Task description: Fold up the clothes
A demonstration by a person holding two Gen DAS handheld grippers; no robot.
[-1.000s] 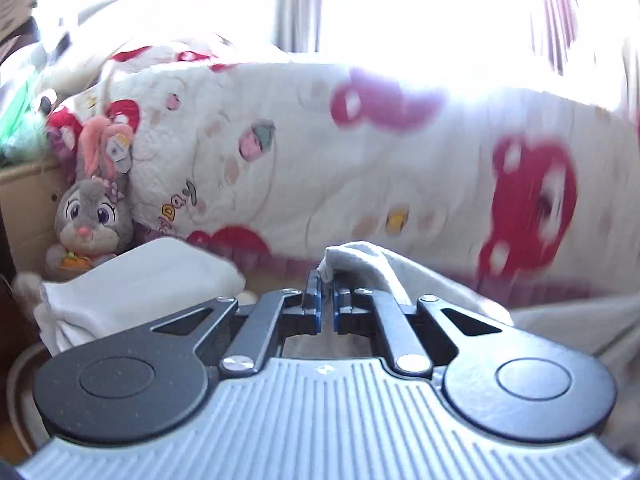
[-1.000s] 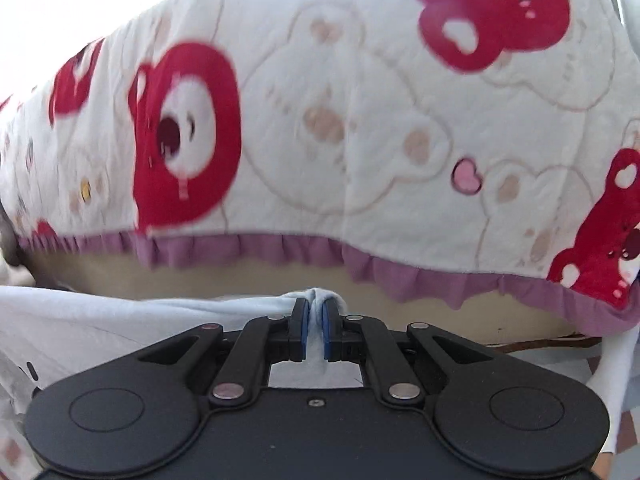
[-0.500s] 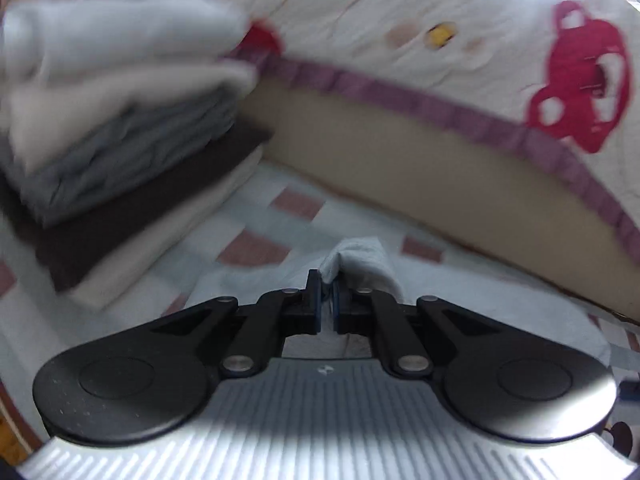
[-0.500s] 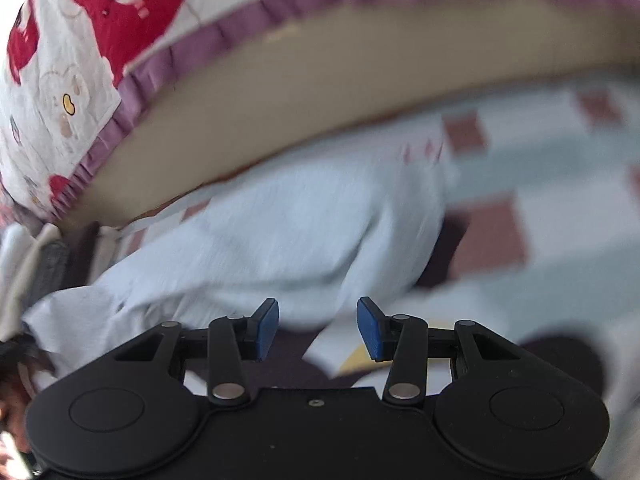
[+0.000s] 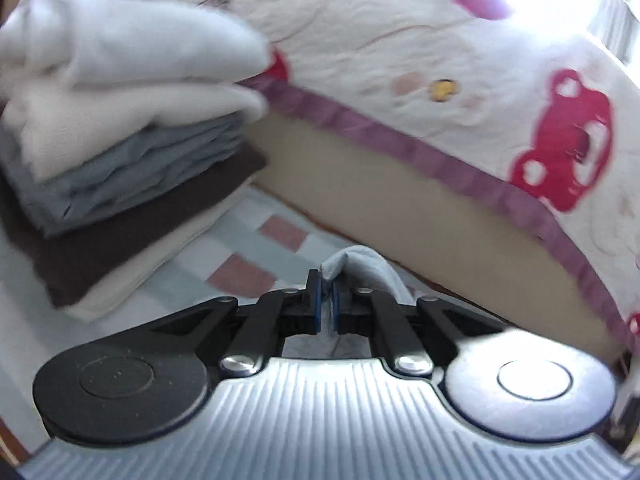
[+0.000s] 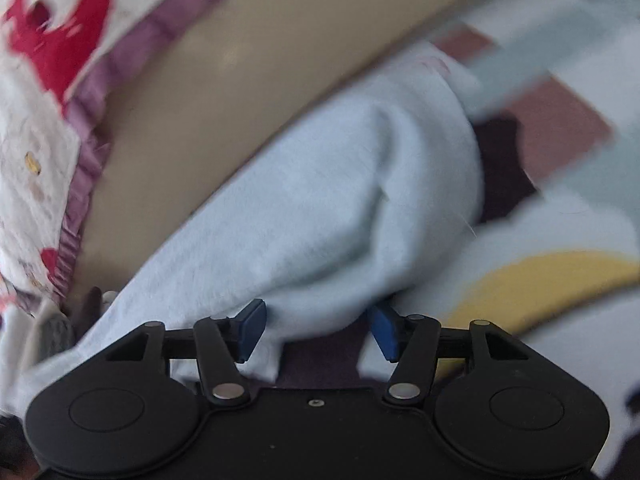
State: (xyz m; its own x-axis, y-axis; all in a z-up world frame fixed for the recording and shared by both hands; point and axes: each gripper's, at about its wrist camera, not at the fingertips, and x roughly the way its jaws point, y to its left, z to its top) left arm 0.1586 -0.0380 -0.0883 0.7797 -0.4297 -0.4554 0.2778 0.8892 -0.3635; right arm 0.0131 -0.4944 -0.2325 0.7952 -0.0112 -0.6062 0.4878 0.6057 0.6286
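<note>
The left gripper is clenched on a bunched corner of a pale blue garment, the cloth humping up over its 2 blue pads and trailing off to the right. In the right wrist view the same pale blue garment lies as a thick, rounded roll across the checked cover, hard against the tan side of the bed; the right gripper has its fingers spread wide, with a lobe of the cloth sitting between them but gripped by neither. To the left stands a stack of folded clothes, white and cream on top, grey, dark brown and cream below, beside the quilt with red bear prints. Judged from this, the garment is held at 1 corner only, so any pull by the left gripper could drag the roll askew or unroll it, since nothing pins the far end. If the right gripper closes where it stands, it may catch several layers at once and lock in a crooked crease. The stack leans out over its lower layers, and a swing of the left gripper toward it could knock the top pieces off. Both views are blurred, so the garment's edges are hard to place.
</note>
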